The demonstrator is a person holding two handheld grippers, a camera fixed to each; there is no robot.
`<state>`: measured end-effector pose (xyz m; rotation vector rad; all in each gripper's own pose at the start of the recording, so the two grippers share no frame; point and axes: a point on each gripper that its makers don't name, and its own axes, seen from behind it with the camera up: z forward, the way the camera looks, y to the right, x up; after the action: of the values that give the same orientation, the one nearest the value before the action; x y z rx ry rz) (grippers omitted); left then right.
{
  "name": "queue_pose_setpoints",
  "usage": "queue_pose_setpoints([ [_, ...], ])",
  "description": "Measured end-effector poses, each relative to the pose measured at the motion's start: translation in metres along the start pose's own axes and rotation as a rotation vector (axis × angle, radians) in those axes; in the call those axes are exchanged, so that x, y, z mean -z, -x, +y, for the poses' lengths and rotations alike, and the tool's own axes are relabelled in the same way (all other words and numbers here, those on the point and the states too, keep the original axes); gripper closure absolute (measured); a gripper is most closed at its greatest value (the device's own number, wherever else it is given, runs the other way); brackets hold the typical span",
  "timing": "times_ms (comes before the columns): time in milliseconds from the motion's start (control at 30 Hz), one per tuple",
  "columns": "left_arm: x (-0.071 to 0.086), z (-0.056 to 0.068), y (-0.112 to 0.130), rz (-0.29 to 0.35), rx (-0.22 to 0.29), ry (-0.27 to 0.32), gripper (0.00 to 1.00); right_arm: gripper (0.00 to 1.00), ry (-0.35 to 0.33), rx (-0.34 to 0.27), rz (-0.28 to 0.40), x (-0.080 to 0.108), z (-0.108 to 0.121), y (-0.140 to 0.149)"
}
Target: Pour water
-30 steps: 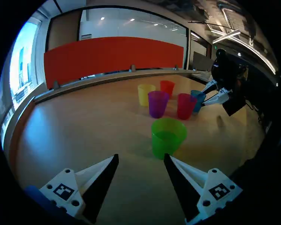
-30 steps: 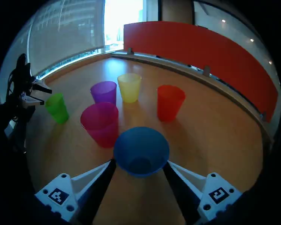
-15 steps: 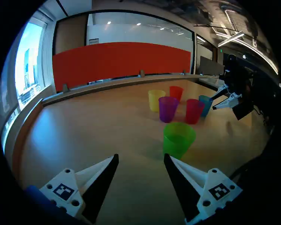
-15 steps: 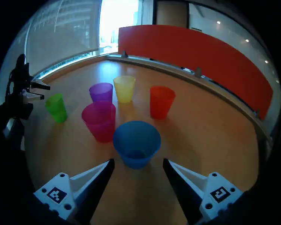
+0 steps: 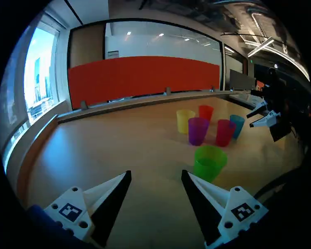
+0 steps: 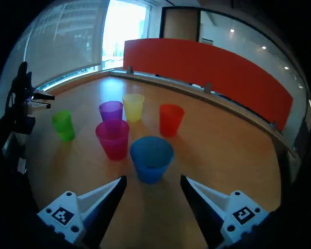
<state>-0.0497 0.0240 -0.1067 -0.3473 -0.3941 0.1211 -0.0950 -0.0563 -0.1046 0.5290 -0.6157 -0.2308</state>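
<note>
Nearest, in the left gripper view: left gripper [image 5: 155, 172] spread wide, holding nothing, over the bare wooden tabletop [image 5: 114, 141]. Just off its right fingertip, a translucent green plastic cup [image 5: 209, 162], upright, clear of both fingers.

In the right gripper view: right gripper [image 6: 152, 177] likewise wide open and empty, with a translucent blue plastic cup [image 6: 151, 159] upright just ahead of the gap, untouched. Beyond that, a magenta plastic cup [image 6: 112, 139], a purple plastic cup [image 6: 111, 111], a yellow plastic cup [image 6: 133, 106] and a red plastic cup [image 6: 171, 119], clustered. Farthest, a long red partition panel [image 6: 205, 70].

Water level in either near cup: cannot tell.

For a good grasp: square up to centre the cup between the fingers, close gently on the mid-wall to avoid buckling what looks like thin plastic, lift upright, then tilt slowly over the receiving rim.

Against a second ago: both grippers drawn back. Blue cup, then between the right fingertips, now clear ahead. Green cup, then nearly dead ahead of the left gripper, now off to the right.
</note>
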Motion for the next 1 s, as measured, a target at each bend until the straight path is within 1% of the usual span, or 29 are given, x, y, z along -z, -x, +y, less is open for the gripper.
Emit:
queue_pose_setpoints([
  [100,-0.002,-0.004,-0.005,0.018,0.008,-0.019,0.11,0.00,0.034,-0.018,0.030,0.006,0.002,-0.005],
  [300,-0.002,-0.010,-0.018,0.065,0.022,-0.044,0.11,0.00,0.098,-0.049,0.115,0.018,0.005,-0.025],
  [400,0.000,-0.015,-0.026,0.091,0.029,-0.067,0.11,0.00,0.129,-0.047,0.150,0.023,0.005,-0.031],
  [500,0.002,-0.019,-0.033,0.116,0.041,-0.083,0.11,0.00,0.173,-0.037,0.192,0.029,0.006,-0.041],
  [600,0.004,-0.023,-0.042,0.142,0.051,-0.099,0.11,0.00,0.232,-0.032,0.254,0.036,0.010,-0.054],
  [800,0.008,-0.036,-0.062,0.205,0.065,-0.155,0.11,0.00,0.381,-0.054,0.377,0.054,0.028,-0.080],
  [900,0.009,-0.042,-0.070,0.234,0.085,-0.185,0.11,0.00,0.454,-0.066,0.437,0.066,0.037,-0.093],
  [1000,0.010,-0.050,-0.076,0.268,0.115,-0.215,0.11,0.00,0.510,-0.078,0.484,0.074,0.043,-0.101],
])
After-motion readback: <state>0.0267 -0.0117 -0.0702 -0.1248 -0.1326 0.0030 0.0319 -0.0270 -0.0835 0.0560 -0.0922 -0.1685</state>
